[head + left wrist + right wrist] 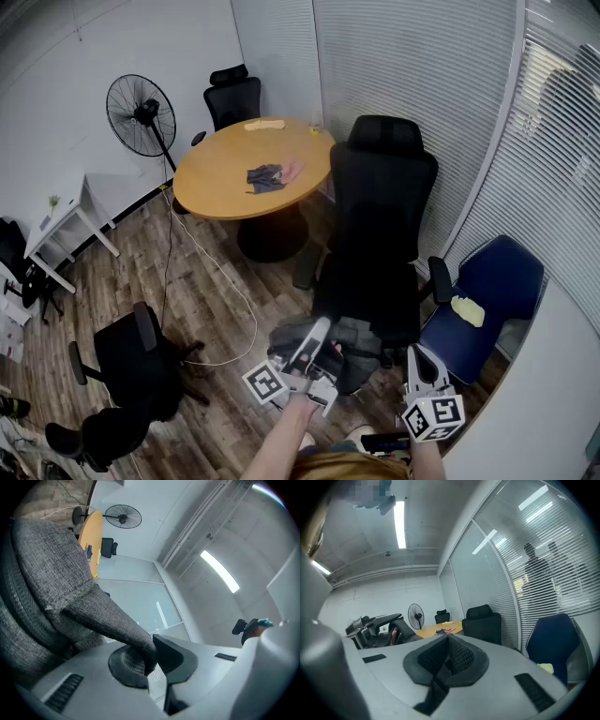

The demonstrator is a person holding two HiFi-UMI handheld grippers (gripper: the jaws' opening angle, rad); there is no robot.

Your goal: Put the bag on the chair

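A grey woven bag [352, 339] hangs just in front of the near edge of the black office chair [377, 220], low in the head view. My left gripper [314, 359] is shut on the bag's grey strap [101, 616]; the bag's body [42, 583] fills the left of the left gripper view. My right gripper [422, 367] is to the right of the bag, apart from it. In the right gripper view its pads [461, 657] meet with nothing between them, and the black chair [483, 620] stands ahead.
A blue chair [487, 300] with a yellow item [468, 310] stands right of the black chair, by the blinds. Beyond are a round wooden table [246, 173] with cloths, a fan [141, 112] and another black chair [131, 361] lower left. A white cable [225, 281] crosses the wooden floor.
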